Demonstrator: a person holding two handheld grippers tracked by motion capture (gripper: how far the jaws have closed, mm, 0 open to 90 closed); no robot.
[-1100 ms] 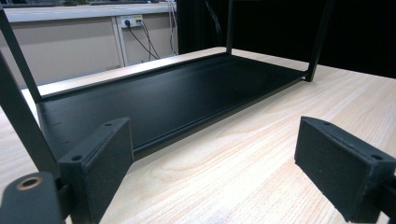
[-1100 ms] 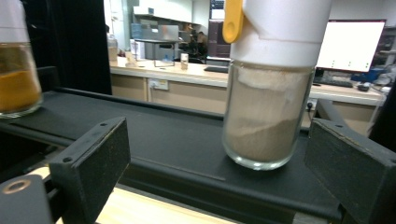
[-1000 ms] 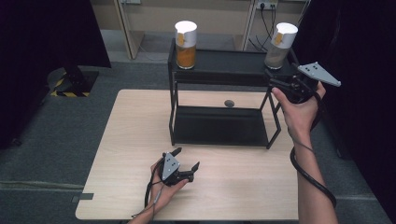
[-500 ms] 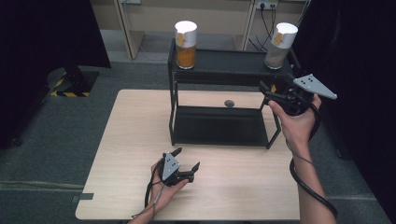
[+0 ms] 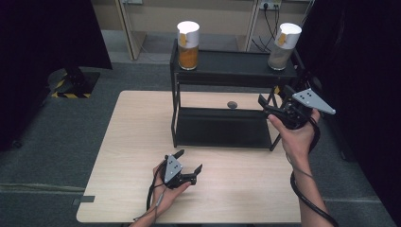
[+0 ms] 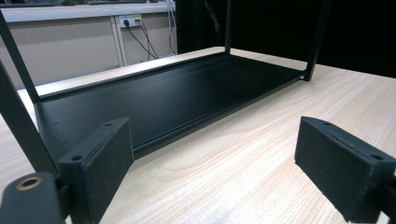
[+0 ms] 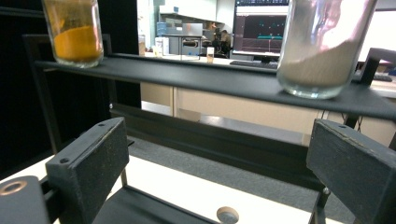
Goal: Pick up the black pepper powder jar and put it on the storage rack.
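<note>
Right gripper (jaws apart) faces shelf edge below pale-powder jar.

floor: grey carpet | wall: beige panels w/ sockets top centre | black curtains upper left & right | hazard-striped base upper left

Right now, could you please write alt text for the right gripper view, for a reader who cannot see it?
The right claw is open and empty, facing a black shelf rack. On the rack's top shelf stand a jar of orange powder at left and a jar of pale powder at right.
</note>
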